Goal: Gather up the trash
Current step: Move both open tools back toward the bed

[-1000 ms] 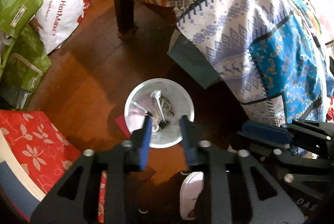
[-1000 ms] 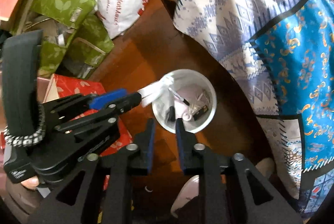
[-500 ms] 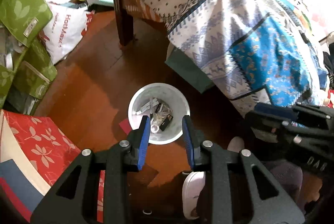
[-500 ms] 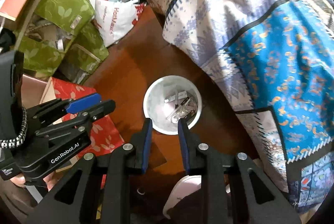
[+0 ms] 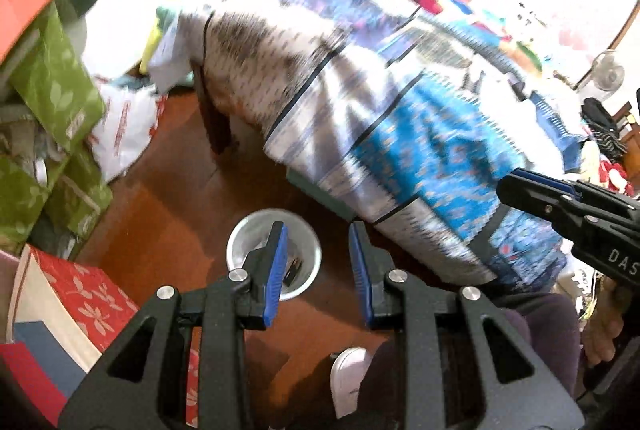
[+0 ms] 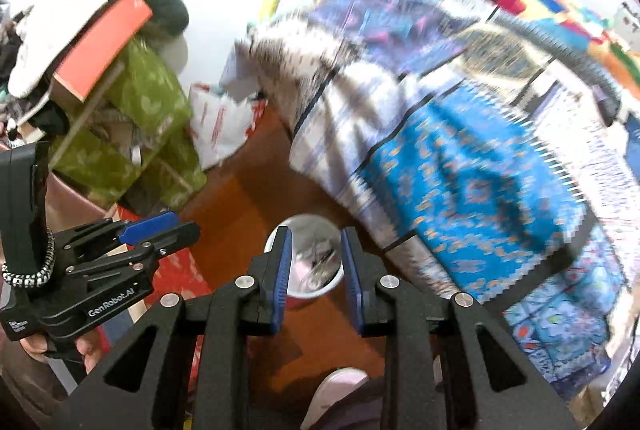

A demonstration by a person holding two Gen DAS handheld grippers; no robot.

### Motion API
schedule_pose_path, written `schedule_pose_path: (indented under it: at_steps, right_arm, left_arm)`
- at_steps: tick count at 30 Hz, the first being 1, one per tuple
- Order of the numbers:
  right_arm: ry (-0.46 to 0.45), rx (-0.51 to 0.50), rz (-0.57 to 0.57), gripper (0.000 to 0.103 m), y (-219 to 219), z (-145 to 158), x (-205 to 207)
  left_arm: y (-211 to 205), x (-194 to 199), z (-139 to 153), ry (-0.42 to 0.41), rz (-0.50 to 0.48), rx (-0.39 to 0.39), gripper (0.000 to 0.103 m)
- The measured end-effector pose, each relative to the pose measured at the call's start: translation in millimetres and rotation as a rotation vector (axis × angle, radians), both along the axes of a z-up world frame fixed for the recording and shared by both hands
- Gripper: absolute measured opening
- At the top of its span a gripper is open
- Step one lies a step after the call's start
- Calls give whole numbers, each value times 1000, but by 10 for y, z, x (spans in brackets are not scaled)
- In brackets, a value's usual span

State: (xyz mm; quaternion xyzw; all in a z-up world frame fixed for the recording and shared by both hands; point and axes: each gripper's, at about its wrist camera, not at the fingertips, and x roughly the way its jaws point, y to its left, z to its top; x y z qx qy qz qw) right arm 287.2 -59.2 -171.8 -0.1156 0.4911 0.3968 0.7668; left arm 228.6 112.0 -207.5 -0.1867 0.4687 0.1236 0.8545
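A small white trash bin (image 5: 236, 250) stands on the wooden floor far below, with scraps of trash (image 5: 297, 267) in it. My left gripper (image 5: 318, 257) hangs high above the bin, open, with nothing between its blue pads (image 5: 277, 270). My right gripper (image 6: 315, 250) is also open and empty, and the bin (image 6: 308, 221) shows in the gap between its fingers. In the left wrist view the right gripper (image 5: 560, 199) is at the right edge. In the right wrist view the left gripper (image 6: 160, 228) is at the left, held by a hand.
A bed under a blue and white patterned blanket (image 5: 420, 133) fills the right, with its dark leg (image 5: 214, 121) on the floor. Green bags (image 5: 60, 101), a white plastic bag (image 5: 128, 125) and a red floral box (image 5: 80, 290) crowd the left. A white slipper (image 5: 348, 378) is near the bottom.
Both grippers have risen away from the bin, which now looks smaller and lower in both views. A white scrap seen at the left gripper's tip a second ago is gone. The jaws stand as before.
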Motion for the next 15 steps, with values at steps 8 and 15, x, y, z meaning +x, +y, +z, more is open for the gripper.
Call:
schedule_pose_path:
  at_steps: [8,15]
  right_arm:
    - [-178,92,-81,23,-629,633,-86]
    - [-331,152,-169,23,-1100,1052,-113]
  left_arm:
    - [-533,-33,687,-156,-38,83,30]
    - [-1031,98,1152,-275,-95,126,30]
